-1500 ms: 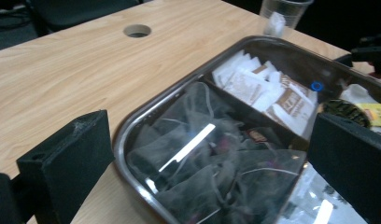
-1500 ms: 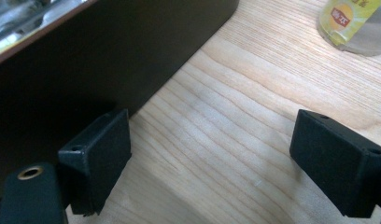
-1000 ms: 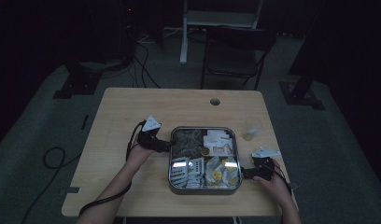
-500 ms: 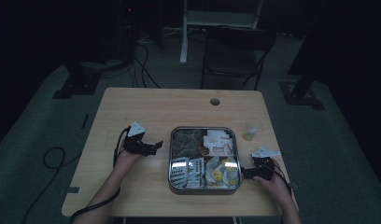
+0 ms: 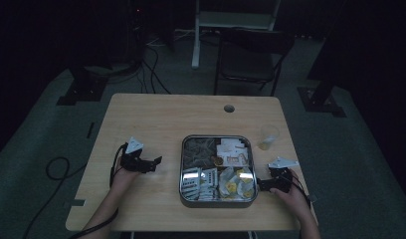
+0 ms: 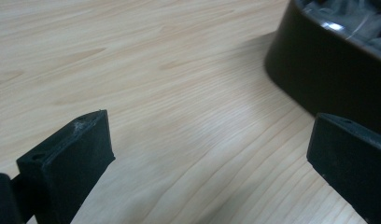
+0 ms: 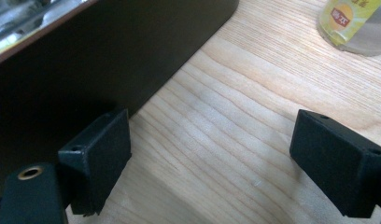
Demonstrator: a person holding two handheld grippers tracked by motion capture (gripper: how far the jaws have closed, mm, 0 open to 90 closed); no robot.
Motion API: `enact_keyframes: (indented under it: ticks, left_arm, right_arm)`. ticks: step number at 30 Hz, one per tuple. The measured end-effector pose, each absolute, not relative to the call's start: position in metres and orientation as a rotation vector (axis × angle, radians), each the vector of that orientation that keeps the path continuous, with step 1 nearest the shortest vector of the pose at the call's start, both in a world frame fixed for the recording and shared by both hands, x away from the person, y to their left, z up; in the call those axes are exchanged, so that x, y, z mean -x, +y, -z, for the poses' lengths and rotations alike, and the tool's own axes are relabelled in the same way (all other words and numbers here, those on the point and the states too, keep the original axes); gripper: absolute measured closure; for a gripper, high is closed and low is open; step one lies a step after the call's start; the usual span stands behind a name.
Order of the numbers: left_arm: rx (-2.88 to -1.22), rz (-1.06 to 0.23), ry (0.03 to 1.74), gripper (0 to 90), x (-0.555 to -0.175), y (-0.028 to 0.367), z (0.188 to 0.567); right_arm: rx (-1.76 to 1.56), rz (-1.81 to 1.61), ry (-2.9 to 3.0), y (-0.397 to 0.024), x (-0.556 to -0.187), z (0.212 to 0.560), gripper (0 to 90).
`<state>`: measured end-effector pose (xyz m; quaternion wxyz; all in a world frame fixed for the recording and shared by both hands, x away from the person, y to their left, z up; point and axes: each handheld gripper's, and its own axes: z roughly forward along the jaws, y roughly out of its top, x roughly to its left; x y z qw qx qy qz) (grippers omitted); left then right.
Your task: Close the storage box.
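Note:
A square metal tin (image 5: 180, 172) with several compartments of wrapped packets sits on the wooden table (image 5: 191, 119). My left gripper (image 5: 157, 161) rests on the table left of the tin, apart from it, open with nothing between its jaws. In the left gripper view (image 6: 209, 161) the tin's dark wall (image 6: 319, 79) stands at the upper right. My right gripper (image 5: 259, 185) lies at the tin's right side, open and empty. In the right gripper view (image 7: 209, 163) its left jaw is next to the tin's wall (image 7: 109, 60).
A clear plastic cup (image 5: 268, 137) with a yellow packet inside stands right of the tin; it appears as a cup (image 7: 352, 23) in the right gripper view. A cable hole (image 5: 229, 108) is near the far edge. A chair (image 5: 251, 55) stands behind the table.
My left gripper has drawn away from the tin's left rim, moving left and toward the near edge. The right gripper has stayed in place.

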<state>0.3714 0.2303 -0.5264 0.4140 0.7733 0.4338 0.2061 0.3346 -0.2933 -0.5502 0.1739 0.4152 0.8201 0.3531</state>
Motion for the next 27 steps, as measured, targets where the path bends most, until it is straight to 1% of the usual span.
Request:
enact_keyframes:
  ticks: [7, 11, 17, 27]
  left_arm:
    - [-1.918, -0.544, 1.146, 0.8, -0.358, 0.249, 0.529]
    - [-1.895, -0.602, 1.198, 0.8, -0.349, 0.258, 0.530]
    - [-1.895, -0.619, 1.240, 0.8, -0.340, 0.272, 0.530]
    - [-1.860, -0.680, 1.334, 0.8, -0.324, 0.284, 0.533]
  right_arm:
    - [-1.176, -1.001, 2.325, -0.293, -0.335, 0.550, 12.0]
    - [-1.176, -1.001, 2.325, -0.293, -0.335, 0.550, 12.0]
    - [-1.174, -1.002, 2.325, -0.293, -0.335, 0.550, 12.1]
    - [-1.178, -1.002, 2.325, -0.293, -0.335, 0.550, 12.0]
